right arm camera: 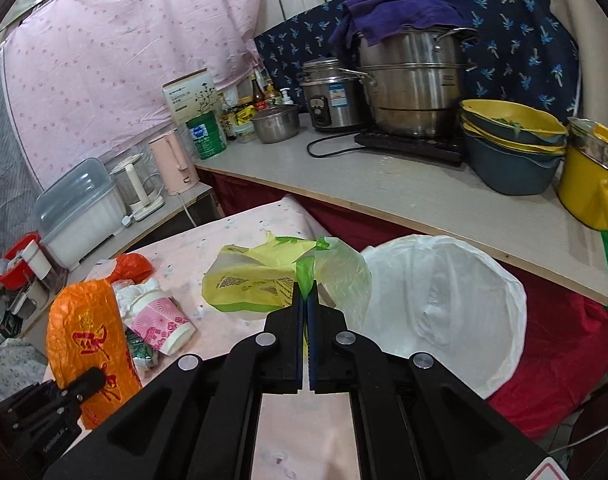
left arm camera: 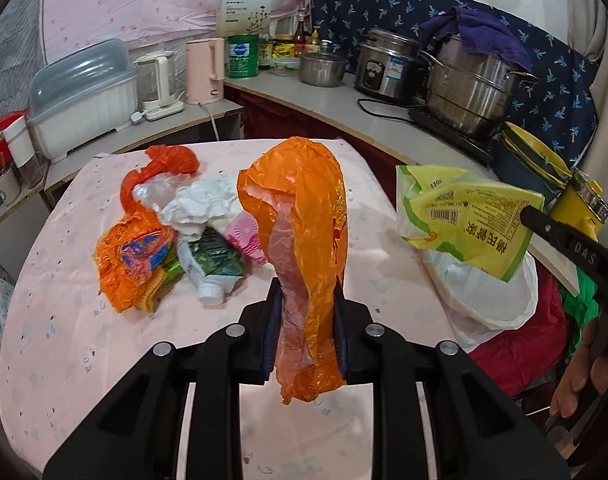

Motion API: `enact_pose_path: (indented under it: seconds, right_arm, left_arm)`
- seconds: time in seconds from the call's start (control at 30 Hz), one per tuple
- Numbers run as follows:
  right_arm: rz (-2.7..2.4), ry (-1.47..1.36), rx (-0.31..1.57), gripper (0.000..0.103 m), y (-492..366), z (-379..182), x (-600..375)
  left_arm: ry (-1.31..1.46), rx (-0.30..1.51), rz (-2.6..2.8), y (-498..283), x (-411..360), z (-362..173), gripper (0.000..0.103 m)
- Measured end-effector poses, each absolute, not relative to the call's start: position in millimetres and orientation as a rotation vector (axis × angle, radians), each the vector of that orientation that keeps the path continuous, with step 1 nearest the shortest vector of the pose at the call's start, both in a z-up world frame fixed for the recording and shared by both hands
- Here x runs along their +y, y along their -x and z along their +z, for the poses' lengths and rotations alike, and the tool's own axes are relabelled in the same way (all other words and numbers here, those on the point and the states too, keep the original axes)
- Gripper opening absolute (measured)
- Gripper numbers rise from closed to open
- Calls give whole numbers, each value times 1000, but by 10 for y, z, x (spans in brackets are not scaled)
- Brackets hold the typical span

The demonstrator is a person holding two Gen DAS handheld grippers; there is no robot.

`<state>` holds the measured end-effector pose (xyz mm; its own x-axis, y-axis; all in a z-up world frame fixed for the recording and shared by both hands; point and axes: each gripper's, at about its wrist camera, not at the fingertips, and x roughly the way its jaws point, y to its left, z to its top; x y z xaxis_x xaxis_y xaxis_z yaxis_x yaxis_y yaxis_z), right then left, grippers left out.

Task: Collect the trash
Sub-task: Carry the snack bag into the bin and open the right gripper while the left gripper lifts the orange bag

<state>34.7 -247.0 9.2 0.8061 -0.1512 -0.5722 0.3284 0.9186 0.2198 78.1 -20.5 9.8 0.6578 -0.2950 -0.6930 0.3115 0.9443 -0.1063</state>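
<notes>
My left gripper point(left arm camera: 307, 284) is shut on an orange plastic bag point(left arm camera: 300, 216) and holds it upright above the pink table point(left arm camera: 56, 280). The bag also shows in the right wrist view point(right arm camera: 90, 340). My right gripper point(right arm camera: 305, 294) is shut on a yellow-green food wrapper point(right arm camera: 260, 276), held just left of the white-lined trash bin point(right arm camera: 443, 304). In the left wrist view the wrapper point(left arm camera: 467, 216) hangs over the bin point(left arm camera: 487, 296). A pile of trash lies on the table: orange wrappers point(left arm camera: 132, 256), white crumpled paper point(left arm camera: 204, 200), a green pouch point(left arm camera: 214, 264) and a pink paper cup point(right arm camera: 160, 320).
A counter point(right arm camera: 403, 192) behind the table carries steel pots point(right arm camera: 415, 92), a rice cooker point(right arm camera: 329, 96), stacked yellow and blue bowls point(right arm camera: 507, 148) and a yellow pot point(right arm camera: 587, 184). Kettles point(left arm camera: 204, 68) and a dish box point(left arm camera: 84, 96) stand at the left.
</notes>
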Motion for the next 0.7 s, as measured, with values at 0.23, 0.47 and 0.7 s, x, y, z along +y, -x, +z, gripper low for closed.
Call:
enact_pose_path:
  seconds: [0.23, 0.47, 0.7]
  right_arm:
    - [-364, -341, 568, 2, 79, 29, -2884]
    - [-446, -381, 548, 2, 311, -18, -3289]
    - [-490, -417, 555, 2, 336, -129, -3566]
  left_arm:
    - [-85, 773, -442, -749, -815, 110, 22]
    - [-156, 768, -563, -727, -1428, 86, 22]
    - [-202, 780, -665, -784, -1924, 3, 22]
